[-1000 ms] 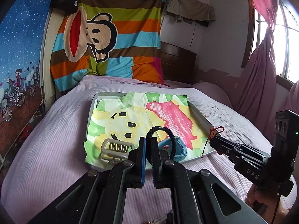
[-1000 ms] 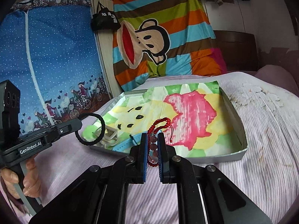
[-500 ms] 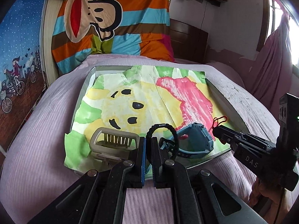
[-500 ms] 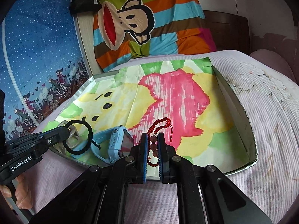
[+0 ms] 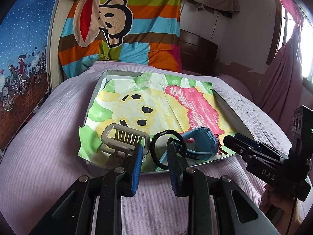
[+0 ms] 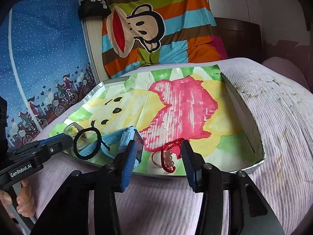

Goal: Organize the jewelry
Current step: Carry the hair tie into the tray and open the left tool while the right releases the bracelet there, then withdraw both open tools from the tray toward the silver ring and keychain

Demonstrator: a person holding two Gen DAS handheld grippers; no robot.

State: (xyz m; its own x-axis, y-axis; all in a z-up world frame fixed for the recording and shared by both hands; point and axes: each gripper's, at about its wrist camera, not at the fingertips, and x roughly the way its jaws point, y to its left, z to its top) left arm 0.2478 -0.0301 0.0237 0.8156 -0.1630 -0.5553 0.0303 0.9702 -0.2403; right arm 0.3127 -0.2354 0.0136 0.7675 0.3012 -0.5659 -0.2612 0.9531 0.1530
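A shallow silver tray [image 5: 96, 96] lined with a painted paper lies on the bed. My left gripper [image 5: 154, 153] is at its near edge with its jaws opening. A black braided bracelet [image 5: 156, 146] stands between the fingers, leaning by the right one, and the pads do not press it. Just right of it lies a blue watch [image 5: 203, 142]. My right gripper [image 6: 159, 149] is opening too, and a red bead bracelet [image 6: 168, 157] lies loose on the paper between its fingers. In the right wrist view, the black bracelet [image 6: 87, 144] sits off the left gripper's [image 6: 65, 139] tip, against the watch [image 6: 127, 138].
A beige comb-like clip [image 5: 125, 137] rests in the tray's near left corner. The tray's right wall [image 6: 244, 117] stands up from the purple bedspread [image 6: 283, 127]. A striped monkey blanket [image 5: 121, 25] hangs behind, and a pink curtain [image 5: 281, 74] to the right.
Both grippers have sunk toward the tray's near edge and their jaws have parted. The black bracelet and the red bracelet, pinched before, now sit free in the tray.
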